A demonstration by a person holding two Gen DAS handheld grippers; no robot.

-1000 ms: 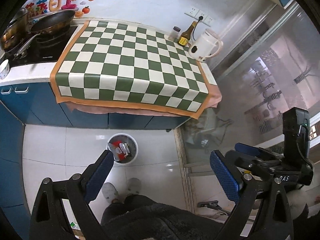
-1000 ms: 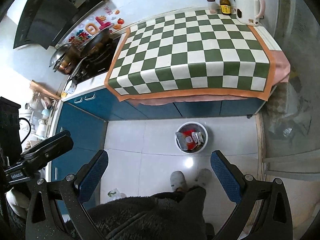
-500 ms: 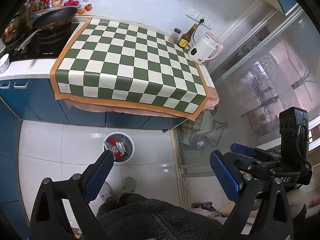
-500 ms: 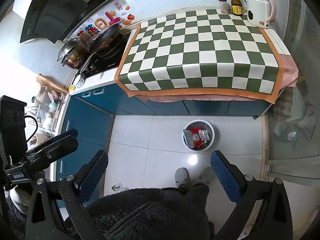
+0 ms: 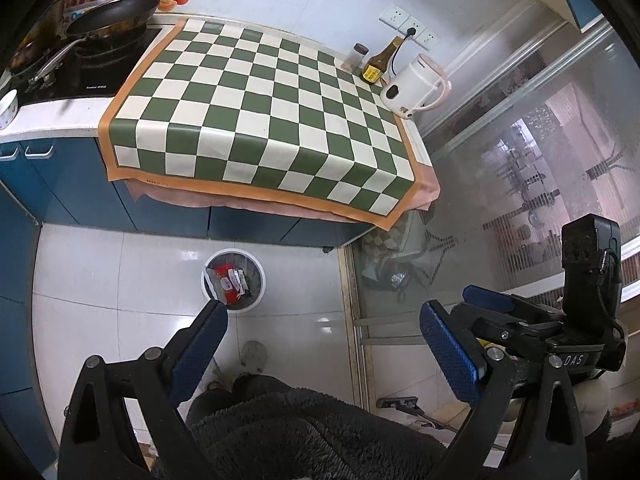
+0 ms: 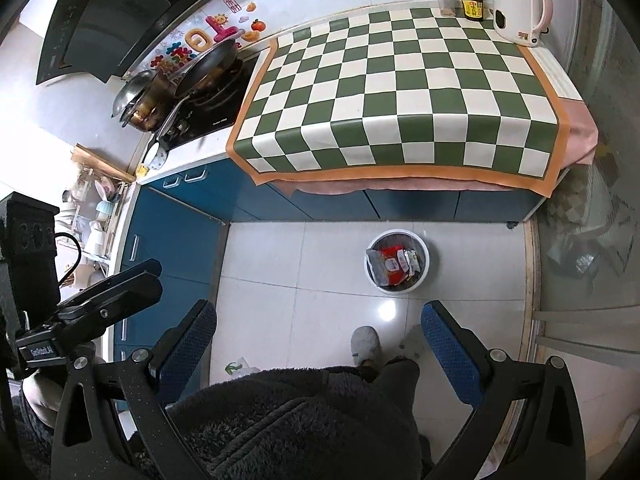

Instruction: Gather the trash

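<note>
A white waste bin (image 5: 256, 270) stands on the tiled floor in front of the blue cabinets, holding red and grey wrappers (image 5: 226, 280). It also shows in the right wrist view (image 6: 423, 258) with the wrappers (image 6: 394, 266) inside. My left gripper (image 5: 324, 332) is open and empty, held high above the floor near the bin. My right gripper (image 6: 318, 332) is open and empty, also high above the floor. Each gripper shows in the other's view, the right one (image 5: 520, 316) and the left one (image 6: 112, 288). A small scrap (image 6: 240, 367) lies on the floor by the person's feet.
A green-and-white checkered cloth (image 5: 264, 112) covers the counter, with a white kettle (image 5: 416, 86), a sauce bottle (image 5: 378, 64) and a jar (image 5: 354, 56) at its back. A pan (image 5: 110, 14) sits on the stove at left. A glass sliding door (image 5: 500, 184) is at right.
Both grippers have drifted back and up from the counter, so counter and bin shifted slightly in view. Both stay open and empty.
</note>
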